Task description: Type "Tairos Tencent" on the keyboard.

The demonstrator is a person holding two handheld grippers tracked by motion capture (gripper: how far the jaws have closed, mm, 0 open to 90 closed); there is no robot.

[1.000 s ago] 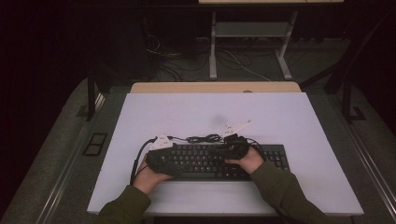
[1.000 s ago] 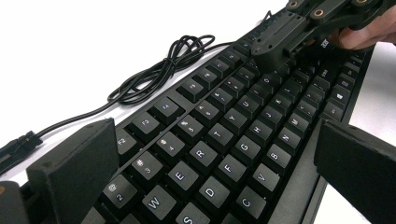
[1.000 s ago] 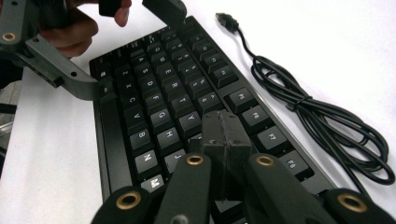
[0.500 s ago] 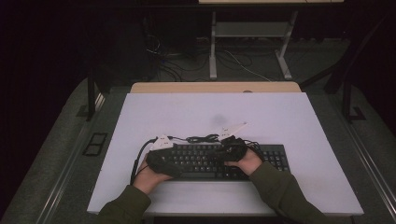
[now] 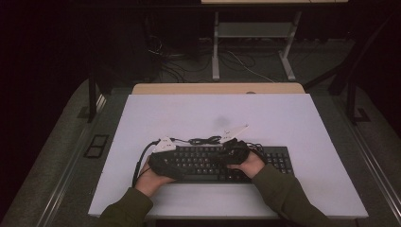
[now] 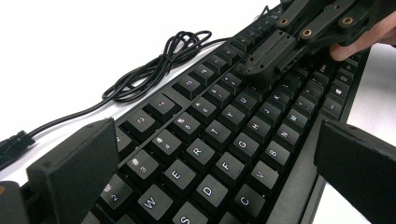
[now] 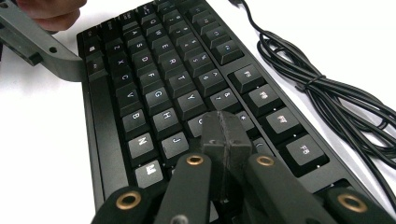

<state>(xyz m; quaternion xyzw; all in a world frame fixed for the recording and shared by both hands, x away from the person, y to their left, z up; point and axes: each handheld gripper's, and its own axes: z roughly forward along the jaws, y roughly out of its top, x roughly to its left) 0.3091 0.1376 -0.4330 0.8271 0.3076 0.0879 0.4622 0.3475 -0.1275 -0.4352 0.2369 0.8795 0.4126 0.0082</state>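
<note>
A black keyboard [image 5: 265, 163] lies near the front of the white table [image 5: 213, 118]. My left gripper [image 6: 215, 172] is open over the keyboard's [image 6: 219, 135] left end. One jaw stands by the number row and the other past the front edge. My right gripper [image 7: 225, 135] is shut with nothing between its jaws, and its tip rests on the keys in the middle of the keyboard [image 7: 154, 88]. In the high view the left gripper [image 5: 163, 158] and right gripper [image 5: 234, 150] both sit over the keyboard, each held by a hand.
The keyboard's coiled black cable [image 6: 154, 70] lies on the table just behind it, and the cable [image 7: 327, 93] runs along the function-key row. Bare white table surface extends behind and to both sides. A wooden desk edge [image 5: 217, 88] lies beyond the table.
The right gripper has shifted slightly left and down onto the keys. The left gripper has hardly moved.
</note>
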